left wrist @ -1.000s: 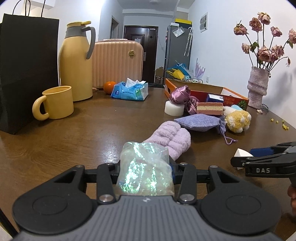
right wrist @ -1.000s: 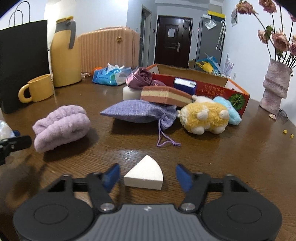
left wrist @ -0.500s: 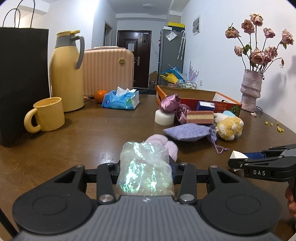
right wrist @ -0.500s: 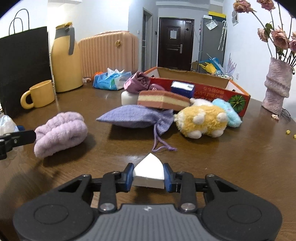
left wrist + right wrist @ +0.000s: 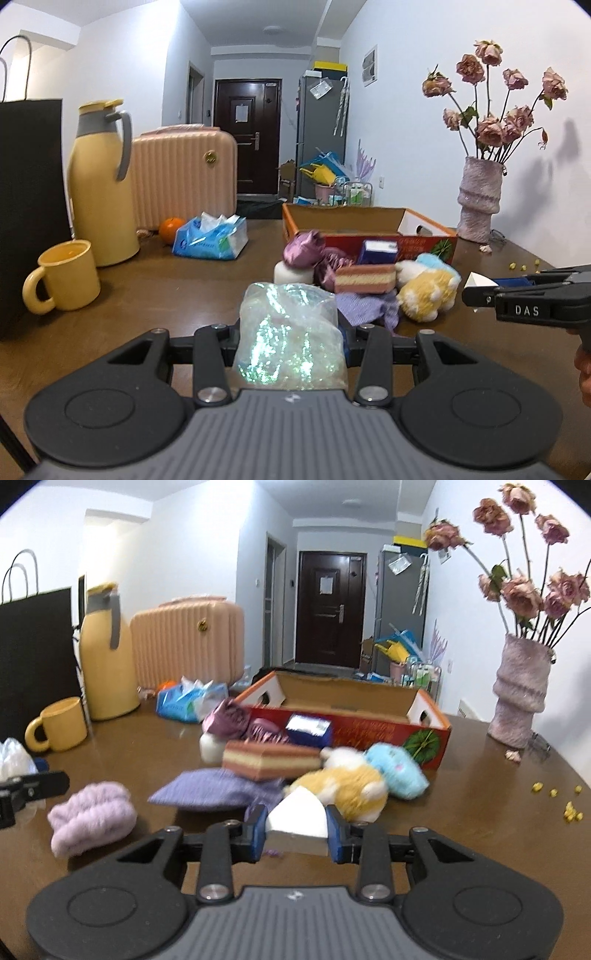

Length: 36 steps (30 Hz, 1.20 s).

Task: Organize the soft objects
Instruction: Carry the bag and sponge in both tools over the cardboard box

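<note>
Left gripper [image 5: 291, 334] is clamped on a crinkly bag [image 5: 291, 332]: light, slippery, best held mid-body. Right gripper [image 5: 297, 827] pinches a white sponge wedge [image 5: 297, 818] by its flat sides: soft, compressible. Both are held above the table [image 5: 480, 812], short of the box [image 5: 351, 698].

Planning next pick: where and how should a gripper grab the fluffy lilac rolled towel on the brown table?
Probably across the short width of the fluffy lilac rolled towel, pads on its two long flanks, coming from above and the near side. It lies flat as a plump ribbed roll, apart from the purple pouch, with bare brown table around it, so the fingers fit either side.
</note>
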Available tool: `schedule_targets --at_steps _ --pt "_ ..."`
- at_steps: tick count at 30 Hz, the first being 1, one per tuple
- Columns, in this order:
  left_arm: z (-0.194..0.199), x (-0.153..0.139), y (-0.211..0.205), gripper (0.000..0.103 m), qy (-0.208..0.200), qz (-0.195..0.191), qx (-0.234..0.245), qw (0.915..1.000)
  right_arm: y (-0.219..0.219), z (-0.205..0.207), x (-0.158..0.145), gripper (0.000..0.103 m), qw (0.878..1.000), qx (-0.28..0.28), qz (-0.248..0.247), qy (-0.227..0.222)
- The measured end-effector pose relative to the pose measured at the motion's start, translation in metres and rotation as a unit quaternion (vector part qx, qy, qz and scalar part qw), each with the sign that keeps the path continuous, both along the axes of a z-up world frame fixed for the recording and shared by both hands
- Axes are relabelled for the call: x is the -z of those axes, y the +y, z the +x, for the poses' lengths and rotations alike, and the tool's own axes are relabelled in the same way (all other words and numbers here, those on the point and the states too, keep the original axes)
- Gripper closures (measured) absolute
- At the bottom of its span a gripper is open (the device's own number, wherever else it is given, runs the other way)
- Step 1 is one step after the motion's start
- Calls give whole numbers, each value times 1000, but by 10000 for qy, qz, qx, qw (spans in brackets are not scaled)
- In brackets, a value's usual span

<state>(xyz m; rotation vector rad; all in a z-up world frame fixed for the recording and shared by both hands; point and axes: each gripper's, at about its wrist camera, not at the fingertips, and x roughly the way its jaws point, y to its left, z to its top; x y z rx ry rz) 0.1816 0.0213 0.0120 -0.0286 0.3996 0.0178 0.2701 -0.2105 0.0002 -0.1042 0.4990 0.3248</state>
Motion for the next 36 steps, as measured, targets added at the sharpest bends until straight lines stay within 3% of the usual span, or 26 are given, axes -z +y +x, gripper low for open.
schedule_targets --at_steps 9,20,36 --pt "23 -28 -23 61 -253 -110 66 9996 -21 20 -33 71 9991 188 220 -305" --pt "54 -59 -53 61 -707 -539 49 9960 -37 50 -63 71 9935 378 799 -722" --pt "127 -77 -78 61 -1024 -782 -268 9913 -48 127 -73 71 9876 712 1095 -870"
